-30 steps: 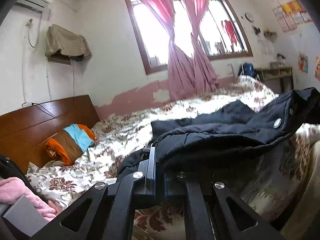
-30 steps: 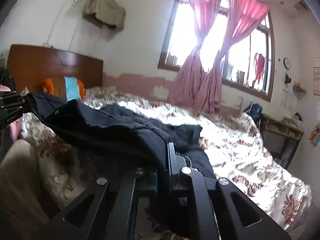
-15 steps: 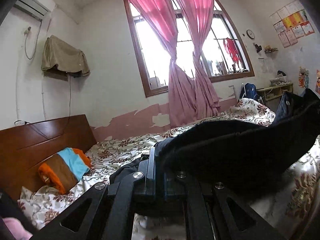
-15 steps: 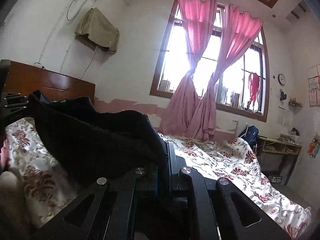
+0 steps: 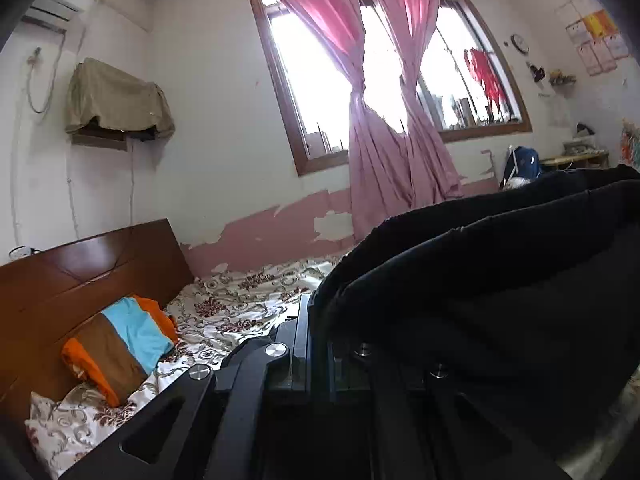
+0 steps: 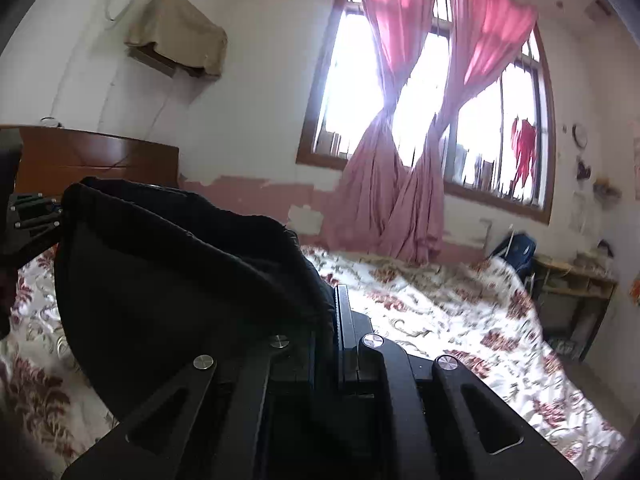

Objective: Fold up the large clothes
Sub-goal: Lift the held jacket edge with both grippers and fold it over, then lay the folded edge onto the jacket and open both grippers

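Note:
A large black jacket hangs stretched in the air between my two grippers, above the bed. My left gripper is shut on one edge of it; the cloth runs off to the right. My right gripper is shut on the other edge of the jacket, which runs off to the left. The left gripper also shows at the far left of the right wrist view, holding the jacket's far end. The lower part of the jacket is hidden behind the gripper bodies.
The bed has a floral cover and a brown wooden headboard. An orange, brown and blue folded cloth lies by the headboard. Pink curtains hang at the window. A small desk stands at the right wall.
Both grippers have risen with the jacket. It lay partly on the bed a second ago; now it hangs clear of the cover. The views have tilted up toward the window.

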The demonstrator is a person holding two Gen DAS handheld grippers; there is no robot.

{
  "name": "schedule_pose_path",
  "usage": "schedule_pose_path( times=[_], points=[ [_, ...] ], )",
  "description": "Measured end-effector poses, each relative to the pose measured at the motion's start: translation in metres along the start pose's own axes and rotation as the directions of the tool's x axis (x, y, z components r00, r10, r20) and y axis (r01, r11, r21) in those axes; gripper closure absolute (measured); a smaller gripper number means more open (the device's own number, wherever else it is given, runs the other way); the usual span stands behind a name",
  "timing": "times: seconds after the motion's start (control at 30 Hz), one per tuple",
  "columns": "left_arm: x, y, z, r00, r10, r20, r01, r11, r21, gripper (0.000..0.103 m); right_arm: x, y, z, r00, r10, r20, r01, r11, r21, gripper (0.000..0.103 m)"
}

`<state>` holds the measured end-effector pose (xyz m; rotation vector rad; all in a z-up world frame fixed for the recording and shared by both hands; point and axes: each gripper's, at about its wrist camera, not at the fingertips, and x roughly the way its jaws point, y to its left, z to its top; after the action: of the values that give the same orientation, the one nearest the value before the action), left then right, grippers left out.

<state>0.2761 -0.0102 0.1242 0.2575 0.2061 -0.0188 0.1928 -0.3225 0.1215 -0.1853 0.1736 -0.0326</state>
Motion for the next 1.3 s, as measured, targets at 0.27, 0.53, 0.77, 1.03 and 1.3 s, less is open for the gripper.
schedule_pose_path(
  times=[0.27,0.53,0.77,1.03,1.3],
  points=[
    [0.105,-0.029,0.013,0.993,0.020,-0.114,-0.014,0.999,0.051,0.098,0.116,-0.014,0.006,0.992,-0.044,-0.120,0.042,0.999,-0.021,0.097],
    [0.195,-0.053,-0.010,0.967,0.031,-0.254,-0.031,1.000,0.004,0.097,0.215,-0.009,-0.006,0.974,-0.080,-0.214,0.067,0.995,-0.067,0.097],
    [0.236,-0.051,-0.034,0.929,-0.049,-0.366,0.014,0.995,-0.097,0.094,0.259,-0.002,-0.031,0.957,-0.092,-0.273,0.076,0.995,-0.069,0.097],
    [0.240,-0.040,-0.037,0.912,-0.158,-0.379,0.104,0.982,-0.159,0.088,0.269,-0.006,-0.052,0.945,-0.060,-0.321,0.056,0.998,-0.024,0.095],
    [0.198,0.000,-0.018,0.959,-0.229,-0.168,0.154,0.917,-0.367,0.008,0.252,-0.004,-0.047,0.956,-0.039,-0.290,0.032,0.999,-0.030,0.041]
  ],
)
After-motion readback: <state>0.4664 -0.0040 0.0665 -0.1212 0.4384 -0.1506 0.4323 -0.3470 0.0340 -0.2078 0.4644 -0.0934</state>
